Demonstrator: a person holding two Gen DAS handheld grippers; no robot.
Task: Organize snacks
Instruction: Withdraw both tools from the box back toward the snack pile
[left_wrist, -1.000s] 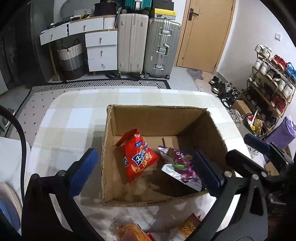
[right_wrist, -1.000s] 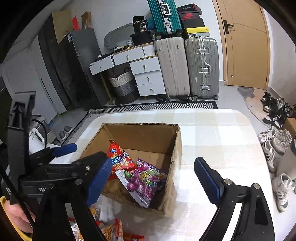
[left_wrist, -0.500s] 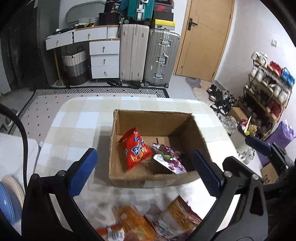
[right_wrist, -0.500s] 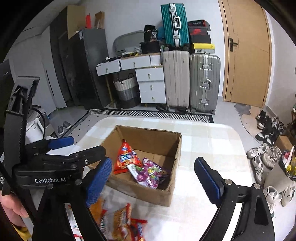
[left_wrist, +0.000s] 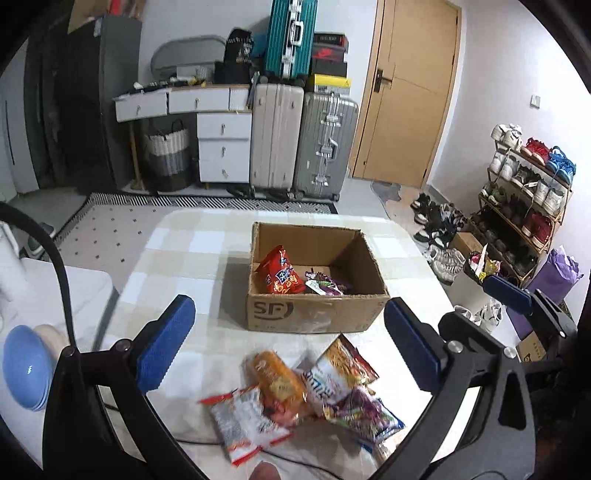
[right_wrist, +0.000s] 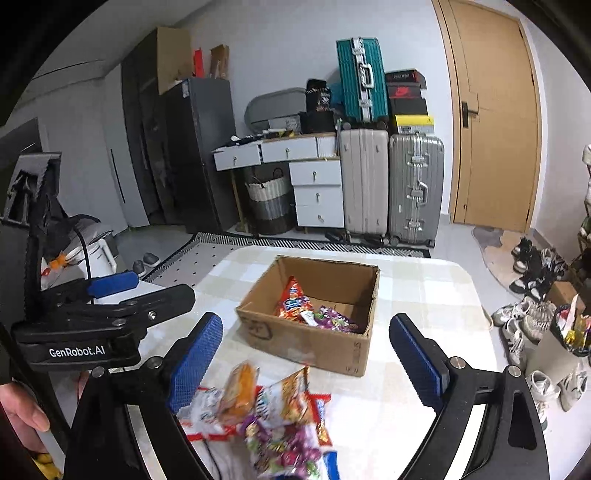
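Hovering above the checked table (left_wrist: 177, 251), the left gripper (left_wrist: 288, 343) has its blue pads spread wide with nothing between them. The pile of snack packets (left_wrist: 303, 395) lies on the tablecloth right below the gap between the fingers, on the near side of the cardboard box (left_wrist: 314, 314). An orange packet (left_wrist: 277, 384) sits on top of a white-and-red packet (left_wrist: 247, 424), a purple packet (left_wrist: 365, 410) spills to the right, and a striped orange bag (left_wrist: 343, 365) lies nearest the box front.

Over on the right wrist view, the right gripper (right_wrist: 306, 354) is released too, wide apart and gripping nothing. The same pile (right_wrist: 273, 417) shows low between its fingers, blurred, closer to the left pad than the right. The box (right_wrist: 314, 332) stands beyond the pile, open at the top, well clear of both pads.

Inside it, a red packet (left_wrist: 280, 275) leans against the left wall and a purple packet (left_wrist: 327, 286) lies beside it on the floor of the box.

The left gripper's black frame (right_wrist: 99, 328) crowds the left of the right view, beside the pile. A thin black cable (left_wrist: 295, 458) runs across the cloth just in front of the packets. Suitcases (left_wrist: 303, 140) and white drawers (left_wrist: 221, 147) line the far wall, and a shoe rack (left_wrist: 524, 199) stands at right.
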